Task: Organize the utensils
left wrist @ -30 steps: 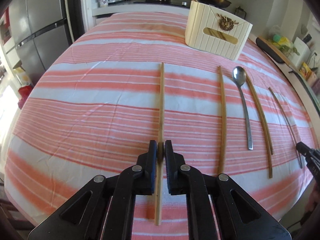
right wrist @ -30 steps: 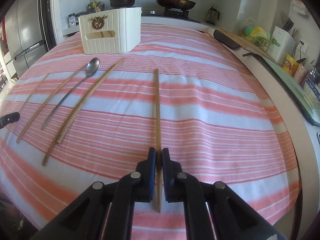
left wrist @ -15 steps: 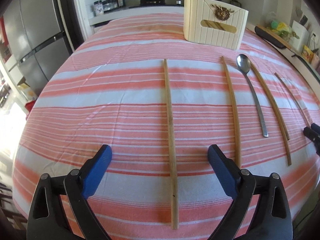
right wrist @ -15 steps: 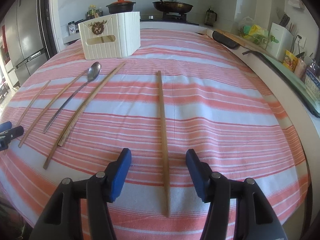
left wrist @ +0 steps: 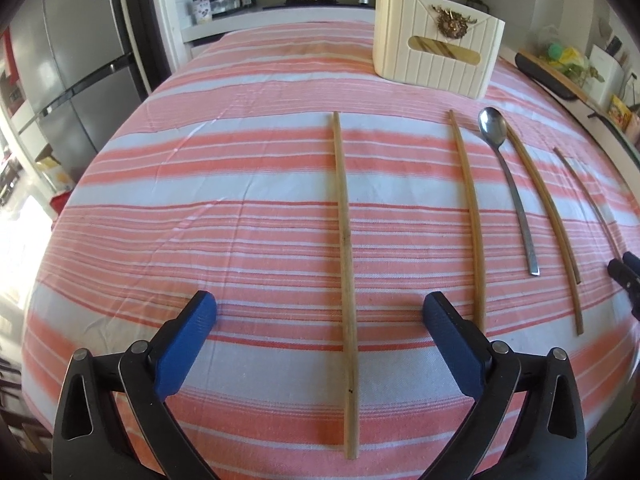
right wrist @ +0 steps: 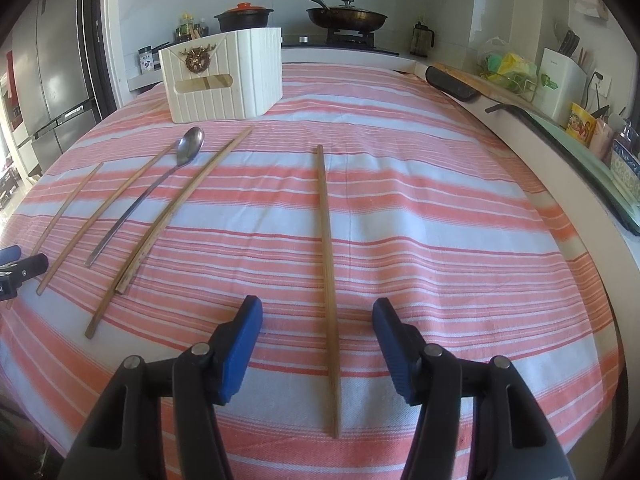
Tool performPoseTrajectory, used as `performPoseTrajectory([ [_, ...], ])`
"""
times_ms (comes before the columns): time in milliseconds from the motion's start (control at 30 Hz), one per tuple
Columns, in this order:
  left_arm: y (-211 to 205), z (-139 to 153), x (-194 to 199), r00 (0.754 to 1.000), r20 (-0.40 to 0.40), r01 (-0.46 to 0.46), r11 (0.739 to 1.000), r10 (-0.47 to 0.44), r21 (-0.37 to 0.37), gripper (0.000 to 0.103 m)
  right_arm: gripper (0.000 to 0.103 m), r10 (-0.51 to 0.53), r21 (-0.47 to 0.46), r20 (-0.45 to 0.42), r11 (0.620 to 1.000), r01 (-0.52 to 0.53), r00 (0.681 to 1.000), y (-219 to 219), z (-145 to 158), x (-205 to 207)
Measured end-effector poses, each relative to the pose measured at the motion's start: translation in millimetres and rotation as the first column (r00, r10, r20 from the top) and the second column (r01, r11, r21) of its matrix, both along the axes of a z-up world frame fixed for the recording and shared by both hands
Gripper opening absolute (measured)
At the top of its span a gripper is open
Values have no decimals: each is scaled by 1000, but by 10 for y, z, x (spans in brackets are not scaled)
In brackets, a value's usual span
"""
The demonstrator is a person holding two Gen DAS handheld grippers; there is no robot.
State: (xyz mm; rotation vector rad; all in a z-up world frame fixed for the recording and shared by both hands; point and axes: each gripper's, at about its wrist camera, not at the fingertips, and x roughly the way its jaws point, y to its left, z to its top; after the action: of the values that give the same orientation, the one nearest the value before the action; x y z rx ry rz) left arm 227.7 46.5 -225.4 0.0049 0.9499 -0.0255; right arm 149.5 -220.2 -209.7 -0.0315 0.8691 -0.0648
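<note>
A long wooden chopstick [left wrist: 345, 240] lies flat on the pink striped cloth, running away from me between the fingers of my left gripper [left wrist: 319, 302]. Those jaws are opening wide and their pads do not touch it. In the right wrist view another chopstick [right wrist: 326, 260] lies between the spread fingers of my right gripper [right wrist: 317, 305], also untouched. Between the two lie more chopsticks [left wrist: 470, 216] and a metal spoon [left wrist: 510, 184]. The cream slatted utensil holder [left wrist: 436, 60] stands at the far side with chopsticks showing through its slot.
The table [right wrist: 460, 208] falls away at its near edge. A counter [right wrist: 532, 120] with a cutting board and bags runs along the right. Behind are a stove with a pot [right wrist: 244, 16] and a pan [right wrist: 346, 18], and a fridge [left wrist: 80, 60] on the left.
Both grippers were shut on their chopsticks a second ago. Both have opened, and each chopstick now lies free on the cloth between the fingers.
</note>
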Motion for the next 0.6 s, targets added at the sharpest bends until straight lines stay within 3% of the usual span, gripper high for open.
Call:
performPoseTrajectory([
  [100, 17, -1, -34, 1000, -8, -4, 1000, 4, -7, 102, 59, 21, 4, -26, 1000, -21, 999, -12, 13, 28],
  [233, 40, 21, -22, 995, -62, 80, 997, -81, -11, 102, 59, 73, 19, -80, 997, -72, 994, -61, 44, 89],
  [467, 114, 127, 366, 969, -152, 190, 981, -194, -41, 102, 59, 174, 84, -208, 984, -160, 963, -161, 99, 309],
  [567, 87, 123, 643, 961, -173, 215, 976, -215, -19, 95, 59, 194, 121, -253, 978, -168, 948, -201, 102, 539],
  [600, 70, 111, 740, 958, -182, 223, 975, -222, -16, 88, 59, 201, 116, -263, 977, -176, 943, -193, 103, 636],
])
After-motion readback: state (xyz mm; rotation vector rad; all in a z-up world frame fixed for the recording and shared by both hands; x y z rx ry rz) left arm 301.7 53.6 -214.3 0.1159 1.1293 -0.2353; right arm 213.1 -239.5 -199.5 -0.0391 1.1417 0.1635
